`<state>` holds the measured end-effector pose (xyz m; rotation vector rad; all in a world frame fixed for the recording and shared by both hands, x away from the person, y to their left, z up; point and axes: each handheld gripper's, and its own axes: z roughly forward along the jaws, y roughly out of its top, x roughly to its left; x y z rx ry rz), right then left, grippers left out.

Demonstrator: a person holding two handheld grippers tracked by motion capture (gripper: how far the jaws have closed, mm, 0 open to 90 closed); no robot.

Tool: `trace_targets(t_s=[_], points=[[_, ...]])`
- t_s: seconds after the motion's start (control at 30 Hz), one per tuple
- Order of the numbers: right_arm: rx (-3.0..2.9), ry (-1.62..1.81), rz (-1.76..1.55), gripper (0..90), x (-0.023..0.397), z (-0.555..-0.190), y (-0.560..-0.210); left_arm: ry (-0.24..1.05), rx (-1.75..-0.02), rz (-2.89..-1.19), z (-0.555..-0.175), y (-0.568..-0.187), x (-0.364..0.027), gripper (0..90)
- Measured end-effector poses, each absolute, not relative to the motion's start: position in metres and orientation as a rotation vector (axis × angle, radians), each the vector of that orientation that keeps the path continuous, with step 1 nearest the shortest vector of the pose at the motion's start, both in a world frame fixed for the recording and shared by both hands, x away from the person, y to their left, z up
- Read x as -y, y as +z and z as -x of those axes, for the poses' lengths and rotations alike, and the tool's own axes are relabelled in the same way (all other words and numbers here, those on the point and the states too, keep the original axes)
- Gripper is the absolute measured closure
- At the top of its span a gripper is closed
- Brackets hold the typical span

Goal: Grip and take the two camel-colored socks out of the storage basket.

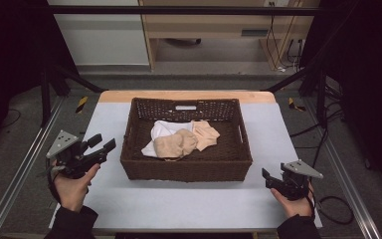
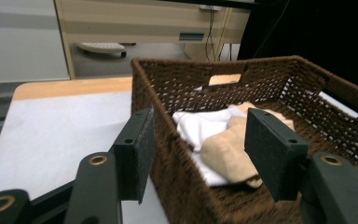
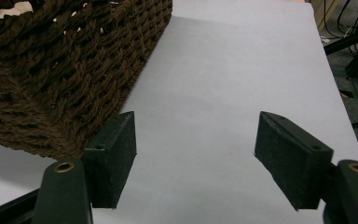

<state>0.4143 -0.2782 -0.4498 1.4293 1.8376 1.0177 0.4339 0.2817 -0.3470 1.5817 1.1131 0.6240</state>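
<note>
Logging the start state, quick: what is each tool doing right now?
Left tool: open, holding nothing, beside the basket.
Right tool: open, holding nothing, over the bare table.

A brown woven basket (image 1: 186, 167) stands mid-surface (image 1: 189, 204), its walls the main barrier. The basket's top is open, so entry from above is free; white cloth (image 1: 161, 133) and tan cloths (image 1: 179, 143) cover the middle of its floor, bare weave around them. Bare strips of surface run along the basket's left, right and near sides. The left tongs (image 1: 102, 144), spread apart, hang just beside the left wall; the right tongs (image 1: 267, 179), also spread, sit near the front right corner over bare surface
</note>
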Motion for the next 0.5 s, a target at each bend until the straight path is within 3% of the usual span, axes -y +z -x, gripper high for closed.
trace_targets(t_s=[0.5], points=[[-1.829, 1.034, -1.432, 30.7, 0.279, -0.415, -0.448, 0.638, -1.066, -1.629, -0.461, -0.326, -0.247, 43.3]])
